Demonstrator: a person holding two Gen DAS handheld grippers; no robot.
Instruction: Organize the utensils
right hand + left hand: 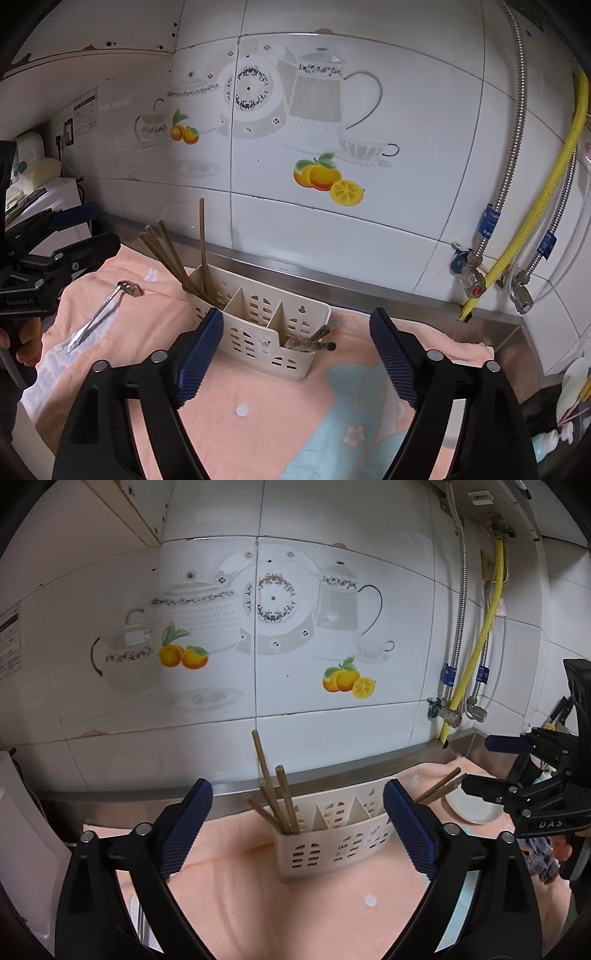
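Both grippers are empty. The left gripper (pixel 297 825) has its jaws spread wide, with nothing between the ribbed blue pads. The right gripper (pixel 295 354) stands likewise spread and unloaded.

The cream perforated plastic utensil caddy with three compartments (pixel 258 332) stands upright on the peach-pink towel (pixel 258 417), directly ahead at 12 o'clock from the right gripper. Its left-hand compartment holds a bundle of brown wooden chopsticks (pixel 277 797), upright and fanned. The right-hand compartment holds dark-handled utensils (pixel 312 341), leaning low over the rim; their type cannot be determined. The middle compartment appears vacant.

One item remains outstanding: a slim metal spoon with a perforated bowl (pixel 107 306), lying flat on the towel at about 10 o'clock from the caddy in the right wrist view, well apart from it and near the left gripper.

Assessment of handling: the spoon is judged light, rigid and smooth, hence liable to slip or pivot between the pads. Lying flat on soft cloth, it offers little clearance beneath. Recommended hold is across the handle at mid-length, jaws set crosswise to it, avoiding the bowl. The towel may bunch and be caught in the grip. The caddy looks light and could tip or slide if knocked during insertion.
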